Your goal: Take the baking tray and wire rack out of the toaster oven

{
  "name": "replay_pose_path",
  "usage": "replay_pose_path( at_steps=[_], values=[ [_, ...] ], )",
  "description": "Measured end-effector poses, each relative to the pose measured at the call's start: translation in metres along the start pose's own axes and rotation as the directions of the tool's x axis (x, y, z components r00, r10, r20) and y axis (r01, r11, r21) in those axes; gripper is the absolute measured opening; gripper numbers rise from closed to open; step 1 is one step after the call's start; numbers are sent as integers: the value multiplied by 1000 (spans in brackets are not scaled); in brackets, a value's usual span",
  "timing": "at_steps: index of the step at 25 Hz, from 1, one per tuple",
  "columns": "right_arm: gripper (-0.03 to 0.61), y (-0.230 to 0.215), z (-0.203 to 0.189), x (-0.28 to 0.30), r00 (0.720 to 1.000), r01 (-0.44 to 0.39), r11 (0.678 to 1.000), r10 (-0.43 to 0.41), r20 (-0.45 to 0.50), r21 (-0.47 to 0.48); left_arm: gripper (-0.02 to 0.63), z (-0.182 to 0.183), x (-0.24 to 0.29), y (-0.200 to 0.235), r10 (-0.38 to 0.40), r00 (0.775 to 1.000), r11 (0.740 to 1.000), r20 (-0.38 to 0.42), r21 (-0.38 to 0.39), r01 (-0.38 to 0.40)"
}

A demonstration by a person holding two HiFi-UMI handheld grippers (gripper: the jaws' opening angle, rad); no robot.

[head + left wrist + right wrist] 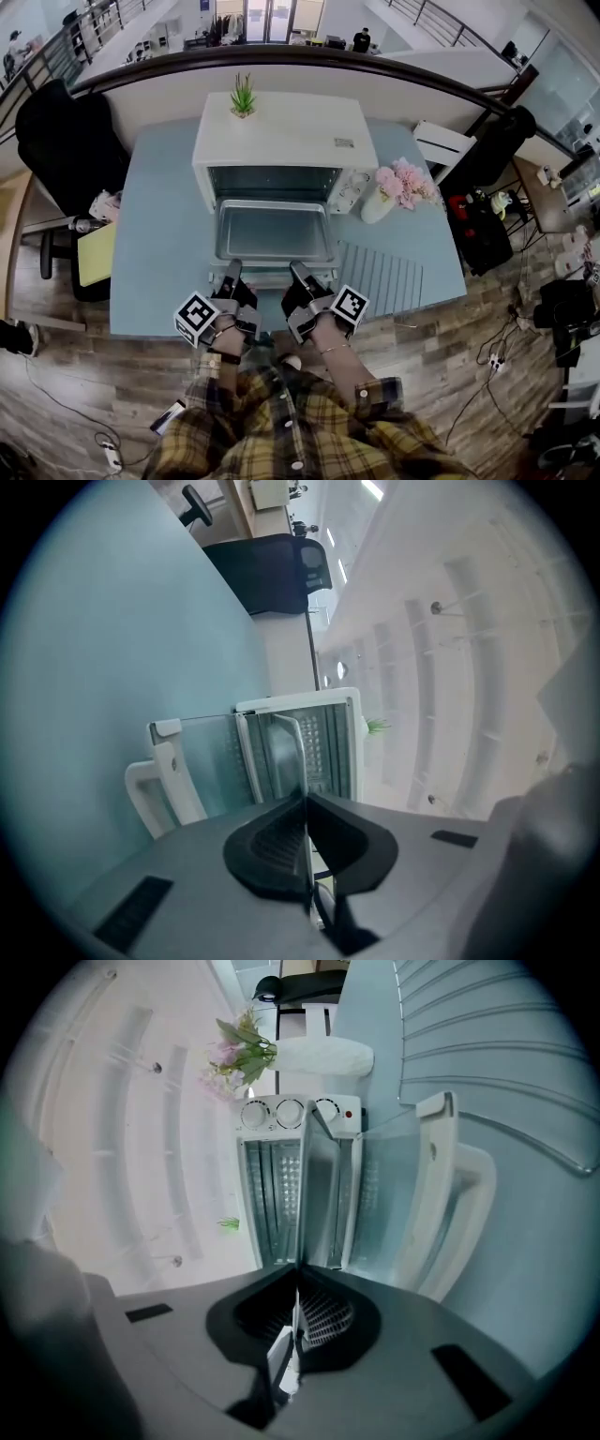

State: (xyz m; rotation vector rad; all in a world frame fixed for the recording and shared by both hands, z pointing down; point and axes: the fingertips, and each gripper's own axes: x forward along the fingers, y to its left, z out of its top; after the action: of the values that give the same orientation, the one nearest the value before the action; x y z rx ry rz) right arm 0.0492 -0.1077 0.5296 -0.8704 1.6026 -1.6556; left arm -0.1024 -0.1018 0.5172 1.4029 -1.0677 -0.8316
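Closest to me are the person's yellow plaid flannel sleeves, each hand carrying a grey plastic tool with a black-and-white marker cube. The left gripper (231, 273) (307, 803) and the right gripper (300, 272) (297, 1283) point level at the oven, side by side. Each has its ribbed black pads clenched on the thin near rim of the shallow rectangular baking tray (274, 232) (319, 1194) of dull brushed metal.

The baking tray sits drawn forward over the lowered glass door, whose curved white handle (155, 794) (469, 1204) juts out just below the grippers. The tray's far edge is at the mouth of the boxy white toaster oven (281, 131).

To the right of the door, the wire rack (382, 277) (487, 1044), a flat grid of thin parallel metal bars, lies on the smooth pale blue worktop (159, 244).

Beside the oven's round dials stands a white vase with soft pink flowers (403, 183). On the oven's flat top is a small spiky green plant (243, 97). A black chair (66, 141) stands off the worktop's left end.
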Motion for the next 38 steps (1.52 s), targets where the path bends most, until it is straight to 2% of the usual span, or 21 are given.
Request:
replay_pose_path(
  at_steps=[10, 17, 20, 23, 28, 32, 38],
  values=[
    [15, 13, 7, -61, 997, -42, 999, 43, 65, -12, 8, -49, -21, -22, -70, 996, 997, -59, 19, 71],
    [15, 18, 50, -117, 979, -52, 998, 57, 194, -33, 8, -113, -4, -37, -99, 977, 994, -189, 29, 107],
    [15, 19, 74, -149, 961, -50, 998, 61, 271, -45, 8, -151, 8, -44, -126, 956, 990, -263, 24, 137],
    [17, 18, 99, -183, 938, -43, 997, 61, 341, -59, 8, -191, 16, -46, -109, 933, 992, -344, 27, 126],
    [18, 12, 133, -232, 905, -17, 996, 53, 421, -87, 8, -252, 27, -47, -112, 883, 991, -456, 10, 131],
    [21, 0, 150, -258, 896, 13, 995, 31, 443, -96, 6, -284, 30, -41, -95, 852, 993, -514, 7, 115],
    [25, -28, 160, -273, 897, 54, 996, -18, 442, -68, 8, -306, 32, -15, -43, 830, 998, -556, 12, 59]
  ],
)
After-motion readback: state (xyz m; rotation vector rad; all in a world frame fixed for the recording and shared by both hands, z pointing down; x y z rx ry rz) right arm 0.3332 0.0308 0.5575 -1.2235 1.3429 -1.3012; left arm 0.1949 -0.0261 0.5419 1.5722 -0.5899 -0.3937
